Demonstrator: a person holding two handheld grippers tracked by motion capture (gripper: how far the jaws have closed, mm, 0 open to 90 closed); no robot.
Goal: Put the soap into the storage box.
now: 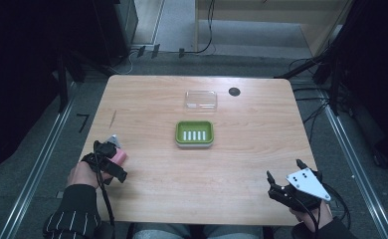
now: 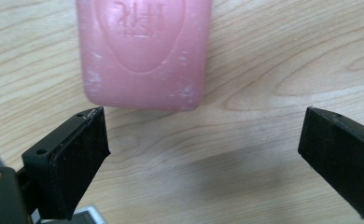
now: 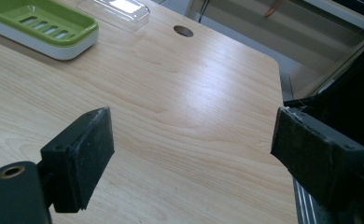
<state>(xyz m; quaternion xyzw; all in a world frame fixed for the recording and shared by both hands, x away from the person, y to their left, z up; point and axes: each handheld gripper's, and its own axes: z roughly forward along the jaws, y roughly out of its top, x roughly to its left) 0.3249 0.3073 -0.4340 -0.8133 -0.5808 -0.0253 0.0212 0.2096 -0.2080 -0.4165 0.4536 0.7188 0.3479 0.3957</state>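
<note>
Item: pink soap bar, left near part of the tabletop, not gripped.

Nearest you, your right claw (image 1: pixel 284 185) sits at the near right corner of the tabletop (image 1: pixel 232 169), jaws spread wide with nothing between them. Your left claw (image 2: pixel 203 140) is at the near left, jaws likewise wide apart and empty; the pink soap bar (image 2: pixel 143 51) lies flat on the wood just beyond the jaw tips, closer to the left jaw, stamped face up. Mid-table: a green soap dish (image 1: pixel 194 133) with a slotted floor on a white base. Just beyond it: a clear plastic lid (image 1: pixel 201 100). Farthest: a round cable hole (image 1: pixel 234 91) near the far edge.
</note>
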